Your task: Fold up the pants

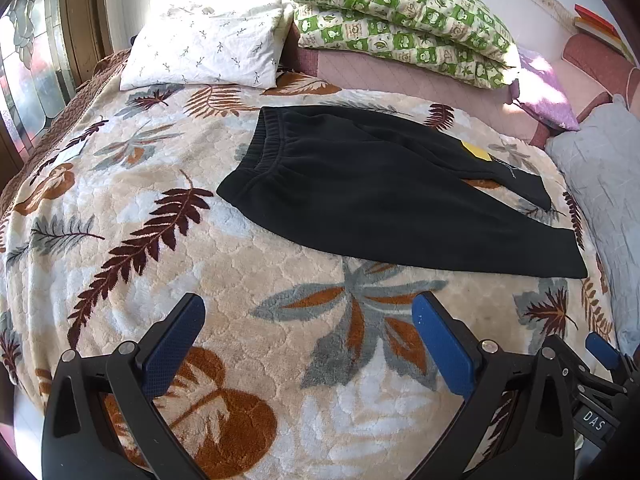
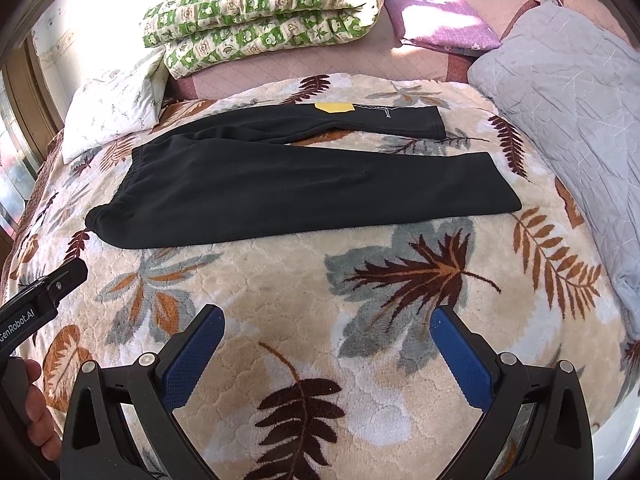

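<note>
Black pants (image 1: 372,196) (image 2: 288,184), soft fleece-like fabric, lie flat and unfolded. Elastic gathered waistband (image 1: 264,148) (image 2: 120,192) at the left end; both legs run out to the right. Legs part in a narrow V. Near leg (image 1: 480,240) (image 2: 400,188) is straight, its hem at the right. Far leg (image 1: 500,164) (image 2: 380,120) angles slightly away and carries a yellow patch (image 1: 476,150) (image 2: 334,107) with a thin white line mark just right of it. Fabric mostly smooth, light creases near the crotch. Pants lie in the far half of the scene.
</note>
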